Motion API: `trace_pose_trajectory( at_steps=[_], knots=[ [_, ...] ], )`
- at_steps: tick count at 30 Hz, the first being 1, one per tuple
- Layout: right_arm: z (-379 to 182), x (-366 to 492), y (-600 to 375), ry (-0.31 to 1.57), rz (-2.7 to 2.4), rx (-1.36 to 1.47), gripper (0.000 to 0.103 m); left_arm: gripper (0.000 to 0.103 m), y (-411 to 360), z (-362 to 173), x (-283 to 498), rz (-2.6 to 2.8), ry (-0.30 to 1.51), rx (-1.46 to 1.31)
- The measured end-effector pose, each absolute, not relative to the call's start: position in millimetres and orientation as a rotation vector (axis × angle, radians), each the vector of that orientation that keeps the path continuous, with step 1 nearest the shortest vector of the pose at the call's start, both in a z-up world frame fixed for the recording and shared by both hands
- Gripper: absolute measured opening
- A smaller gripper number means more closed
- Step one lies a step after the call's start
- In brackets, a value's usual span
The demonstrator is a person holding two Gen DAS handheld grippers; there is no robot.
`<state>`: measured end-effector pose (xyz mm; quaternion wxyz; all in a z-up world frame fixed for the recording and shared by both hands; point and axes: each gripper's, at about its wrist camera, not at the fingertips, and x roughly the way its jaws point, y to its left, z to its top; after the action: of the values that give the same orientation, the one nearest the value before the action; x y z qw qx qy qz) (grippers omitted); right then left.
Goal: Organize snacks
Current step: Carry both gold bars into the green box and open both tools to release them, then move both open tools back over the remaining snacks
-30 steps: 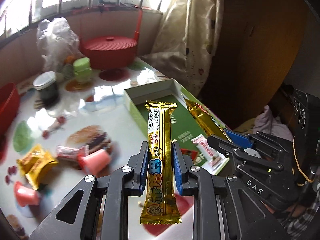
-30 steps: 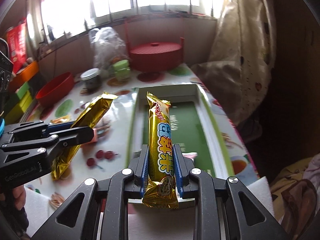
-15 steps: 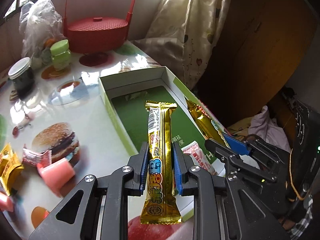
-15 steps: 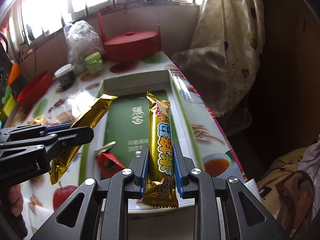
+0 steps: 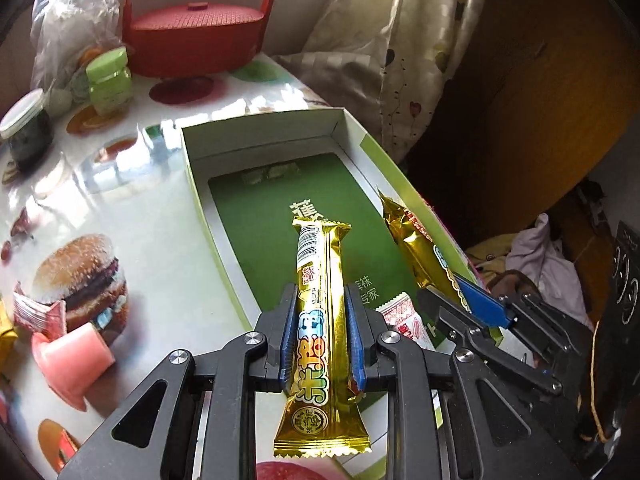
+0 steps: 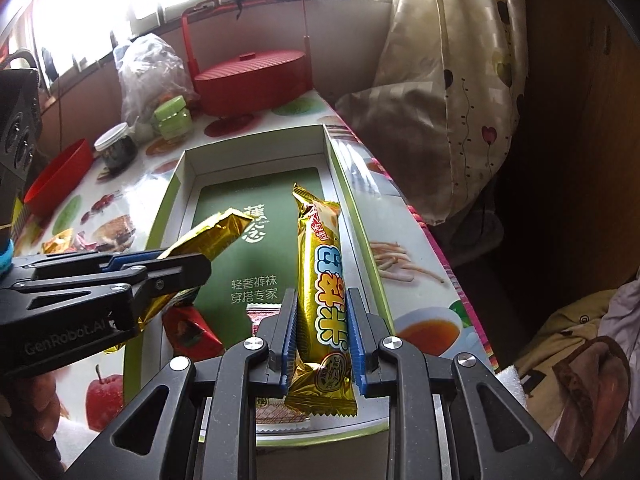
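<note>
My left gripper (image 5: 320, 336) is shut on a gold snack bar (image 5: 320, 300) and holds it above the near left part of the green-lined open box (image 5: 256, 128). My right gripper (image 6: 322, 332) is shut on a second gold snack bar (image 6: 320, 264) above the box's (image 6: 352, 200) near right side. Each gripper shows in the other's view: the right one (image 5: 460, 300) with its bar (image 5: 416, 248), the left one (image 6: 172, 276) with its bar (image 6: 208, 236). A white-and-red candy (image 5: 404, 320) and a red wrapped candy (image 6: 192, 328) lie in the box's near end.
On the table left of the box lie a pink jelly cup (image 5: 68, 356), a pink wrapped candy (image 5: 36, 312) and yellow packets (image 6: 56, 240). At the back stand a red lidded basket (image 5: 196, 36), a green jar (image 5: 108, 80), a dark jar (image 5: 24, 128), a plastic bag (image 6: 148, 68) and a red bowl (image 6: 60, 176). A curtain (image 6: 452, 80) hangs past the right edge.
Both grippers have moved forward and to the right with their bars, from beside and before the box to over its near end. The box now looks larger and closer.
</note>
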<state>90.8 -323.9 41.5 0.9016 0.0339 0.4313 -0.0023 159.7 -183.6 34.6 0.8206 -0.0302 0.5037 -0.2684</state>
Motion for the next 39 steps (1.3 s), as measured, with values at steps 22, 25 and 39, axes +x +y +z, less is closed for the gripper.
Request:
trace_pose_trajectory(
  at_steps=[22,25,39],
  knots=[
    [48.4,83.3,-323.4,0.850,-0.019,0.076,0.038,0.043,-181.8,43.3,150.9,-0.612,1.055,-0.108],
    [52.9,79.3,-322.6,0.839,-0.027,0.075,0.043,0.045,-178.5,49.3,145.5,-0.609,1.040,-0.094],
    [79.2,56.8,-294.5,0.779,0.008,0.082,0.046,0.046,-132.3,78.9,110.0,-0.517,0.920,-0.047]
  ],
)
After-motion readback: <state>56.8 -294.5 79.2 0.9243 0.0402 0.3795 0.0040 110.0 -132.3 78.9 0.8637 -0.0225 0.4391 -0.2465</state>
